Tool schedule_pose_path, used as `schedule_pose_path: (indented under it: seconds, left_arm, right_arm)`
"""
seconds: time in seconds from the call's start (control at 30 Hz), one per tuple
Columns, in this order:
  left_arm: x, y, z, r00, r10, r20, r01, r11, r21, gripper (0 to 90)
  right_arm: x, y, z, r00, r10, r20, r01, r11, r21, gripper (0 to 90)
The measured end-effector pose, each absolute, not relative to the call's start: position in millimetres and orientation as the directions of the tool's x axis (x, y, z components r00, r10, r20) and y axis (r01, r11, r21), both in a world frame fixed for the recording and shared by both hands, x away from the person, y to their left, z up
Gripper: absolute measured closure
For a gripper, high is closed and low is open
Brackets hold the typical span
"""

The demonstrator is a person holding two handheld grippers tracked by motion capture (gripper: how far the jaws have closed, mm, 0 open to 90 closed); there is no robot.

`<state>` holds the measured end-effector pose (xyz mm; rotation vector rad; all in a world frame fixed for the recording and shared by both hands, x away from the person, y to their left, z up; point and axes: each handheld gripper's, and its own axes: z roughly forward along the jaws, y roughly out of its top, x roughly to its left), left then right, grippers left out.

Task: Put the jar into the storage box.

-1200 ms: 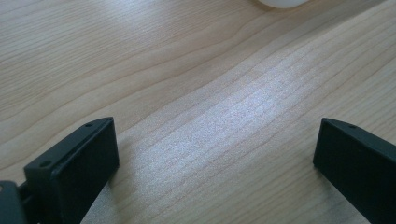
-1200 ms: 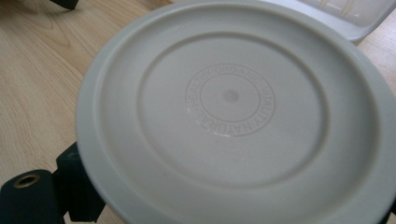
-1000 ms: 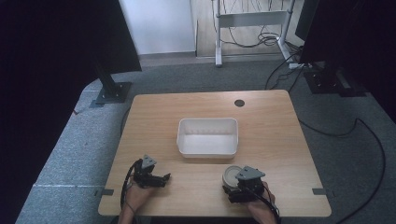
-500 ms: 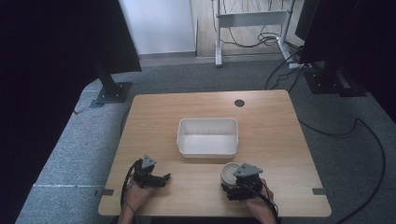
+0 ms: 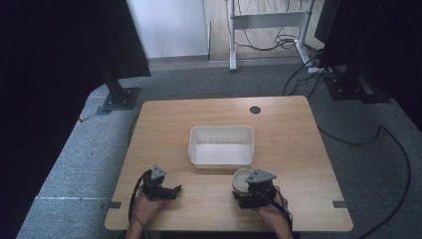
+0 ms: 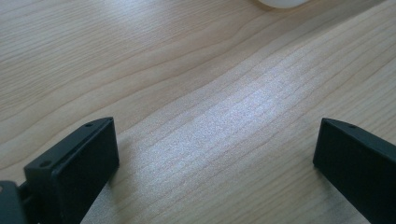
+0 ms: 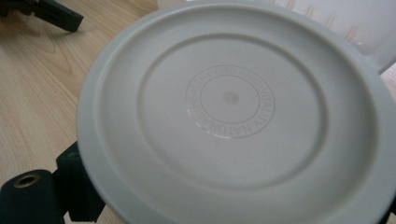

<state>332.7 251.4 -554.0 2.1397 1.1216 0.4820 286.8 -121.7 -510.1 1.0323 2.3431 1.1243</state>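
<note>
A: Near the bench's [image 5: 298, 144] front edge, right of middle, the right hand-held gripper [image 5: 245, 191] grasps a round white plastic lid [image 7: 233, 112] by its rim; the lid juts ahead of its jaws.

B: Risk?

A: It could slip sideways from so shallow a hold, or clip the white bin's [image 5: 221, 160] near wall. The left hand-held gripper [image 6: 215, 154] rests released by the front-left corner.

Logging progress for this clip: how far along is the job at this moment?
Early stage. Picked up: the right tool holds a round white lid just before the white tub. The left tool waits open over bare wood. Left, probably: getting the lid to the tub, whose inside looks empty.
</note>
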Motion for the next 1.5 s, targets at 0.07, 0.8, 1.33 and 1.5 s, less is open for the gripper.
schedule_pose_path:
  seconds: [0.07,0.8,1.33,1.5]
  left_arm:
    - [332.7,251.4,-554.0,0.563,0.826,0.017,0.580,-0.410,0.704,0.0]
    - [332.7,251.4,-554.0,0.563,0.826,0.017,0.581,-0.410,0.703,0.0]
    - [332.7,251.3,-554.0,0.562,0.827,0.016,0.581,-0.409,0.704,0.0]
    - [332.7,251.3,-554.0,0.562,0.827,0.016,0.581,-0.408,0.704,0.0]
  right_arm:
    - [288.6,-120.7,-508.8,-0.677,0.736,0.005,0.464,0.421,0.780,8.8]
    - [309.7,-105.8,-492.4,-0.685,0.729,0.013,0.445,0.404,0.799,8.8]
    - [324.7,-90.1,-482.5,-0.696,0.718,-0.007,0.415,0.410,0.812,8.8]
    - [330.3,-85.1,-482.2,-0.695,0.719,-0.016,0.414,0.418,0.809,8.8]
